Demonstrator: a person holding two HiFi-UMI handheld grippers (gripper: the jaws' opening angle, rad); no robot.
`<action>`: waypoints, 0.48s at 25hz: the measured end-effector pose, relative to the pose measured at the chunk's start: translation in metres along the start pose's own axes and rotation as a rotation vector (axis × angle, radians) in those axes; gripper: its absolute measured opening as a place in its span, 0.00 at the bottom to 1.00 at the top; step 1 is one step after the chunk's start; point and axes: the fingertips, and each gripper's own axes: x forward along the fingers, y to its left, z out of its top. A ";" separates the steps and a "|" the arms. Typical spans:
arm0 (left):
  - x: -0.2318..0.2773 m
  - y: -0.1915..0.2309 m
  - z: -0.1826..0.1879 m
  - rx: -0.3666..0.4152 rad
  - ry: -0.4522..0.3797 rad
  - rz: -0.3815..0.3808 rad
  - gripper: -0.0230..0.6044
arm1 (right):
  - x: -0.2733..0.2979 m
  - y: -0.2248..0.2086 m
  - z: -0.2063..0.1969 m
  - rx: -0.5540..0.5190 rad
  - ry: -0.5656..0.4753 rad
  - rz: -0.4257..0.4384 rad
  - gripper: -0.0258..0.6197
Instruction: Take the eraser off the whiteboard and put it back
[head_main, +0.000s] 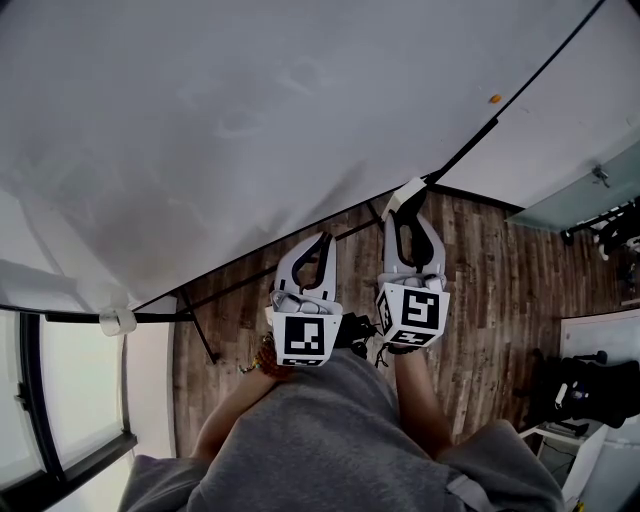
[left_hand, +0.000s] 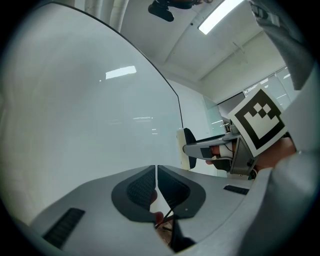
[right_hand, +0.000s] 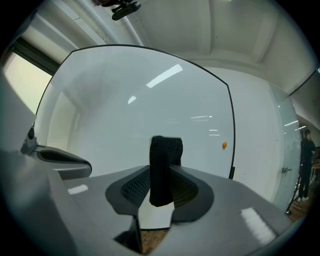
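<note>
So here's where we're at: we've got both grippers held out level and side by side, pointing at the whiteboard, with the wood floor showing below its black-framed lower edge. The right gripper is clamped on the eraser. In the right gripper view the eraser stands upright between the two dark ribbed pads, its black side facing the camera and its top poking up past the jaw tips of the right gripper. From the left gripper view we can see the eraser side-on, with the pale face turned toward the whiteboard and the black part behind it. It sits really close to the board, near the lower edge, but we honestly can't tell if it's touching. The left gripper has its jaws pressed together with only a thin slit between them and nothing in there. In the head view the left gripper sits just beside the right one, a bit further back from the board. There's also a small orange dot on the whiteboard, off to the right near the frame, well apart from the eraser. Our grey sleeves fill the bottom of the head view.
</note>
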 end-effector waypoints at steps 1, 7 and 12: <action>0.002 0.000 0.000 0.003 0.001 0.001 0.05 | 0.001 -0.002 0.000 0.000 0.000 0.000 0.22; 0.011 -0.002 0.001 0.000 -0.001 0.010 0.05 | 0.008 -0.009 0.001 0.000 -0.001 0.006 0.22; 0.017 -0.002 0.001 -0.012 0.004 0.013 0.05 | 0.013 -0.012 0.000 -0.001 -0.002 0.014 0.22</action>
